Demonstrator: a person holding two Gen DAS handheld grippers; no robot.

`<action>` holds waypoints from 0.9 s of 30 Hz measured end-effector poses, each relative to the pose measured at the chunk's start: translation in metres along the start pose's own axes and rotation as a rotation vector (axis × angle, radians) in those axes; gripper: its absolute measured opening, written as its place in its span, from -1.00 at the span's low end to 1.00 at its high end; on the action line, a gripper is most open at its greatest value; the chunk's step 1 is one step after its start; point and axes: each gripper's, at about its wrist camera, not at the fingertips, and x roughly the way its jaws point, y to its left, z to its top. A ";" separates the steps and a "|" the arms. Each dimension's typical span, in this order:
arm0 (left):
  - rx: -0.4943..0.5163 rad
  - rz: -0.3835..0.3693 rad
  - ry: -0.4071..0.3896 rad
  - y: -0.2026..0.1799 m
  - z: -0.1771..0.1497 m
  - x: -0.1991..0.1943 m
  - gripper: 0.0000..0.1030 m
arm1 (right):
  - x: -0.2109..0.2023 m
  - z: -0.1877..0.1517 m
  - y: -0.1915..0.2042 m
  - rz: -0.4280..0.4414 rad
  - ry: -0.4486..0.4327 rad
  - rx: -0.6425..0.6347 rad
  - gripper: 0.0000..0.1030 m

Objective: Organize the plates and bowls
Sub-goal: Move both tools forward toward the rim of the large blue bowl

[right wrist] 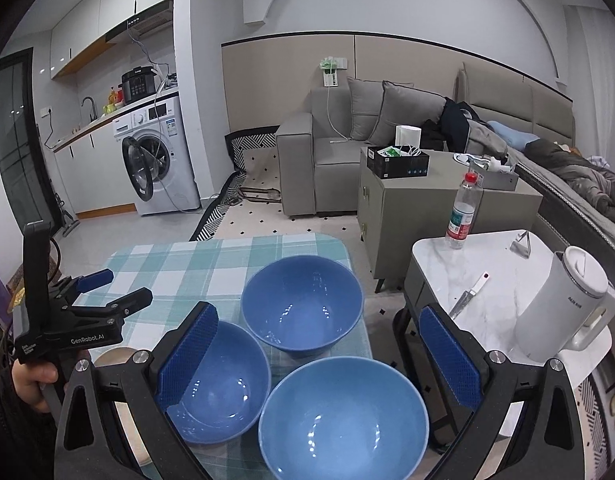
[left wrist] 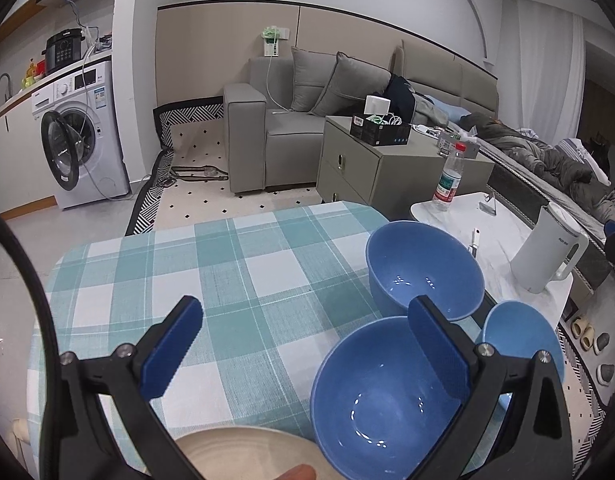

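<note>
Right wrist view: both grippers' jaws wide open, empty; blue bowls [right wrist: 303, 304] prob. glazed, stiff, slippery, breakable — pinch at rim.

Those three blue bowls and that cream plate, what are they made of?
The three blue bowls: probably glazed ceramic, possibly melamine; sharp light glints show inside. The cream plate: likely matte stoneware, with faint concentric ridges and no shine.

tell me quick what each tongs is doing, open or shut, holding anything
Left tongs: open, holding nothing, above the checked cloth.
Right tongs: open, holding nothing, over the three blue bowls.
</note>
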 end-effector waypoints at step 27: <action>0.035 -0.018 0.125 -0.020 0.027 0.095 1.00 | 0.131 -0.005 -0.058 -0.016 0.173 0.122 0.99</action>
